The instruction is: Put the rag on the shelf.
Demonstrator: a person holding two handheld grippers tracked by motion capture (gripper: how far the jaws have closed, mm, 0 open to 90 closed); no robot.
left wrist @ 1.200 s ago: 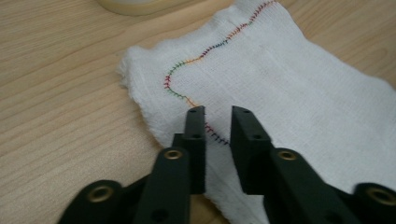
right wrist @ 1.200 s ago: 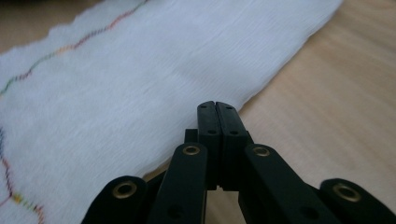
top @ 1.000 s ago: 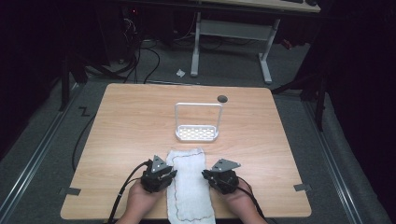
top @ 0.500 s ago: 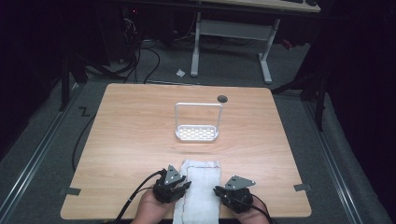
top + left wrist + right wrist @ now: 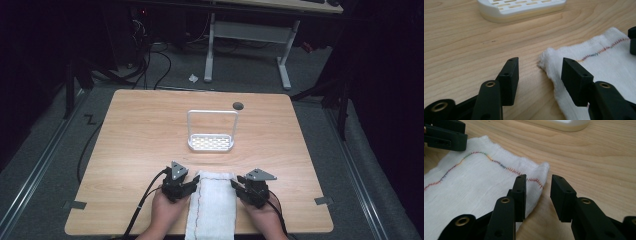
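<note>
The left gripper (image 5: 191,184) is held low at the near edge of the table (image 5: 140,140), its jaws spread wide with nothing between them; in the left gripper view (image 5: 537,72) bare wood is seen in the gap, and the towel's near corner lies just beside the right-hand jaw. The right gripper (image 5: 236,186) is held at the towel's other side, its jaws parted more narrowly. In the right gripper view (image 5: 537,192) one jaw is set over the cloth's edge and the other over bare wood; whether the cloth is touched cannot be told from that angle.

Between the two grippers a white towel (image 5: 212,205) is laid flat, folded into a long strip that hangs over the near table edge. A line of multicoloured stitching (image 5: 496,162) is run along it.

Beyond the towel, well apart, a white perforated tray (image 5: 211,143) with an upright wire frame (image 5: 212,112) is stood near the table's middle. A small dark round mark (image 5: 238,105) is seen on the wood behind it. Nothing is placed between the grippers and the tray.

Past the table, the legs of a grey desk (image 5: 247,35), loose black cables (image 5: 150,65) and a scrap of white paper (image 5: 193,78) are seen on the dim floor.
</note>
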